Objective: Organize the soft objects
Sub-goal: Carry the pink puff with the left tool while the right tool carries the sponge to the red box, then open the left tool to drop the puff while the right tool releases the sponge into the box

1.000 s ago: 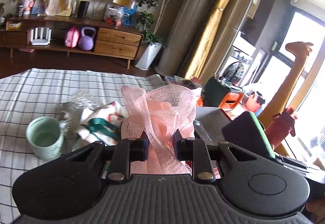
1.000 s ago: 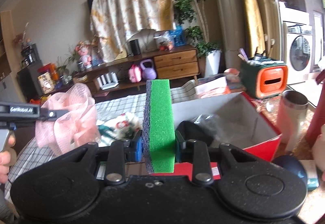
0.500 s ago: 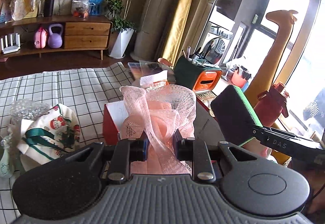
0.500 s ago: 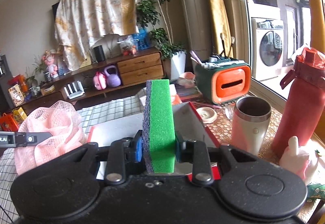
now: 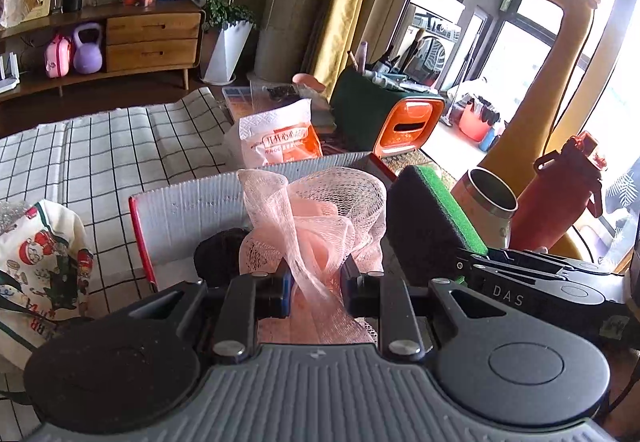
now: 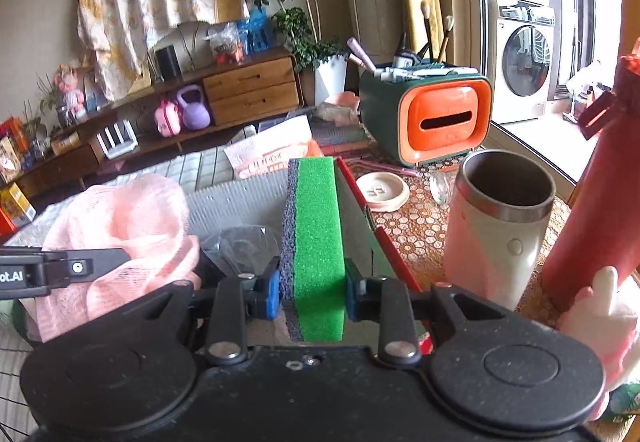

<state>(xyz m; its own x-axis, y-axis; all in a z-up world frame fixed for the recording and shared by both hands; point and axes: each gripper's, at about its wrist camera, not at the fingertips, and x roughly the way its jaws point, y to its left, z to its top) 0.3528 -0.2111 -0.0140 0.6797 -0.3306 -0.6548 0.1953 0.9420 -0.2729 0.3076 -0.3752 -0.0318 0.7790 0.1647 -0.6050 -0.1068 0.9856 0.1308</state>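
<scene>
My left gripper [image 5: 314, 288] is shut on a pink mesh bath pouf [image 5: 316, 217] and holds it over the open red-edged cardboard box [image 5: 192, 197]. The pouf also shows in the right wrist view [image 6: 124, 226]. My right gripper [image 6: 312, 292] is shut on a green and dark sponge [image 6: 316, 234], held upright over the box's right side [image 6: 360, 209]. The sponge also shows in the left wrist view [image 5: 428, 217], just right of the pouf. A dark object [image 5: 220, 254] and clear plastic [image 6: 240, 246] lie inside the box.
A printed cloth bag [image 5: 44, 266] lies on the checked tablecloth [image 5: 100, 157] left of the box. Right of the box stand a steel cup [image 6: 500, 217], a red bottle [image 6: 600, 201], an orange-green organiser [image 6: 436, 121] and a tissue pack [image 5: 276, 141].
Both grippers have moved forward and right over the box, still holding the pouf and the sponge. The box interior now lies right under them and the two grippers are closer together.
</scene>
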